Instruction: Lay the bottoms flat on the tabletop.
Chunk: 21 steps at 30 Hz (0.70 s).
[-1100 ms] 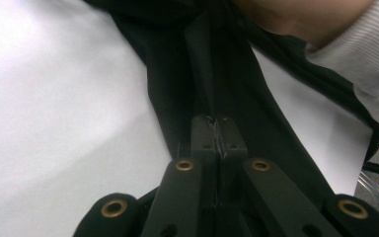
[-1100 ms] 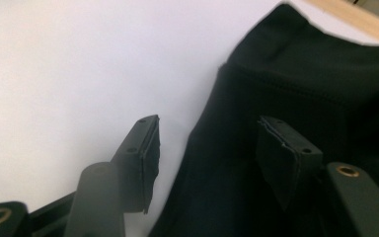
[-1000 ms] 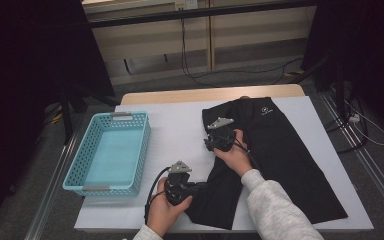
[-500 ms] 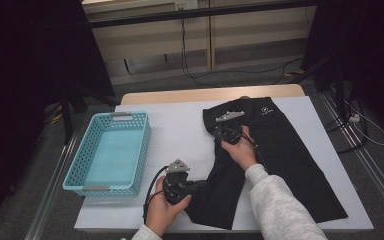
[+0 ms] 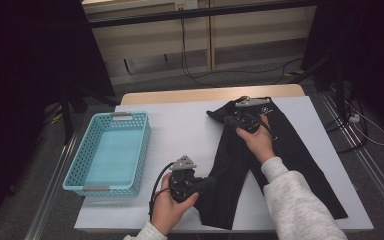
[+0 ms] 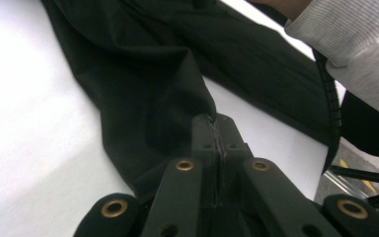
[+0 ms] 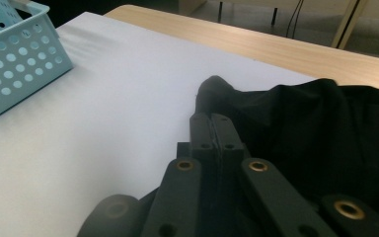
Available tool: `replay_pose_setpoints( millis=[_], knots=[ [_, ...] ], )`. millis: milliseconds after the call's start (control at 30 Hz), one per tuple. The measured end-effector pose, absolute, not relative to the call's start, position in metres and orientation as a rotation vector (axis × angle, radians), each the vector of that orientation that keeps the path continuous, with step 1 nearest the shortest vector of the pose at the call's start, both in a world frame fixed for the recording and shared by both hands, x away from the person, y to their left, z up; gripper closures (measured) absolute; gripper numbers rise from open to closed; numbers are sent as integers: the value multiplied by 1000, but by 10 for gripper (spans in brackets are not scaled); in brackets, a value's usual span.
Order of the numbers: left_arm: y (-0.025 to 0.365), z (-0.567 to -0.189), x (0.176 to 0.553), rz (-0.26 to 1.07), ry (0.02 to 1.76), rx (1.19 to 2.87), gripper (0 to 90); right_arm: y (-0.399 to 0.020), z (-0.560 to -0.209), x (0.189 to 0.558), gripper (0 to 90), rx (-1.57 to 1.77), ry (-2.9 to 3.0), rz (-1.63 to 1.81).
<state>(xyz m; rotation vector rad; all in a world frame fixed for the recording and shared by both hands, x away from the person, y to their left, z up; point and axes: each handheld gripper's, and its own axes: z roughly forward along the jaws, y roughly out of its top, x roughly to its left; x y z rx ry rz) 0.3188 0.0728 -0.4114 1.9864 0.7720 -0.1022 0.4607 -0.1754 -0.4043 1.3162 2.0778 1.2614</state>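
Note:
A black garment (image 5: 290, 150) lies spread over the right half of the white table cover (image 5: 180, 130). My left gripper (image 5: 211, 181) is at the garment's near left edge. In the left gripper view its jaws are shut on a fold of the black cloth (image 6: 143, 89) at the tips (image 6: 216, 121). My right gripper (image 5: 226, 120) is at the garment's far left corner, held a little above the table. In the right gripper view its jaws (image 7: 210, 117) are shut on the edge of the cloth (image 7: 316, 128), which humps up just beyond the tips.
A light blue perforated basket (image 5: 142, 145) stands on the left of the table, and its wall (image 7: 15, 54) is at the left in the right gripper view. A bare wooden strip (image 5: 180, 95) runs along the table's far edge. A grey sleeve (image 5: 300, 200) crosses the garment.
My right gripper has moved toward the far right and risen, taking the garment's far left corner with it. The left gripper has stayed at the near edge, lifted slightly.

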Motion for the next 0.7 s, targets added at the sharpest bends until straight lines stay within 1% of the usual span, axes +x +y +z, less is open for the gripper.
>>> replay_pose_setpoints(
  millis=[333, 700],
  knots=[
    [64, -405, 316, -110, 735, 1978, 891, -196, -394, 454, 900, 1347, 2022, 1269],
    [61, -401, 322, -130, 728, 1966, 890, -203, -396, 457, 900, 1352, 2032, 1245]
  ],
)
